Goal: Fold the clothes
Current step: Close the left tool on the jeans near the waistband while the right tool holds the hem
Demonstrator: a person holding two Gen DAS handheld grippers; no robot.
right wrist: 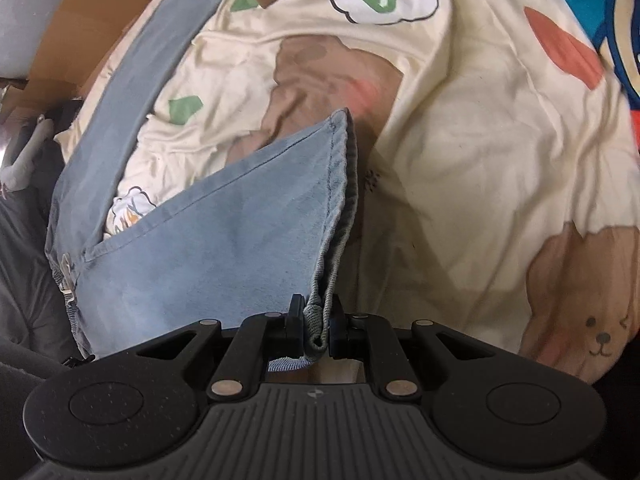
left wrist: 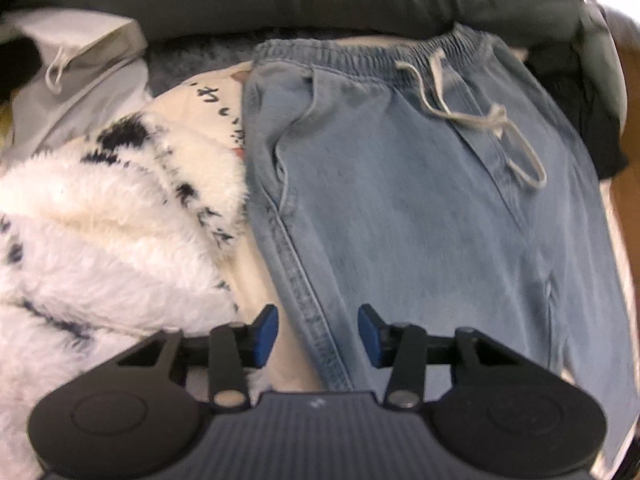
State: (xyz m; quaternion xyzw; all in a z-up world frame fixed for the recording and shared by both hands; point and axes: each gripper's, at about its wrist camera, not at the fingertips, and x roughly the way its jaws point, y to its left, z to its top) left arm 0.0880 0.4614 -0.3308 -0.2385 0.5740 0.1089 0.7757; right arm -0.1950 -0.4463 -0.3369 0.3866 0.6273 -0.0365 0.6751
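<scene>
The right gripper [right wrist: 315,330] is pinched tight on the hem of one leg of the blue jeans [right wrist: 240,232]. That leg is lifted and folded over. The left gripper [left wrist: 318,334] is wide open, holding nothing, above the jeans' side seam. The jeans lie flat on a cream bear blanket [right wrist: 480,160]. Left of the jeans sits a fluffy white spotted thing [left wrist: 120,220]. Their drawstring [left wrist: 472,116] lies farther away, at the stretchy waistband.

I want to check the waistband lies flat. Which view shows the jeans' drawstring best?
The left wrist view: the drawstring lies in plain sight across the jeans below the elastic waistband. The right wrist view shows only a trouser leg hem clamped in the right gripper, no drawstring.
</scene>
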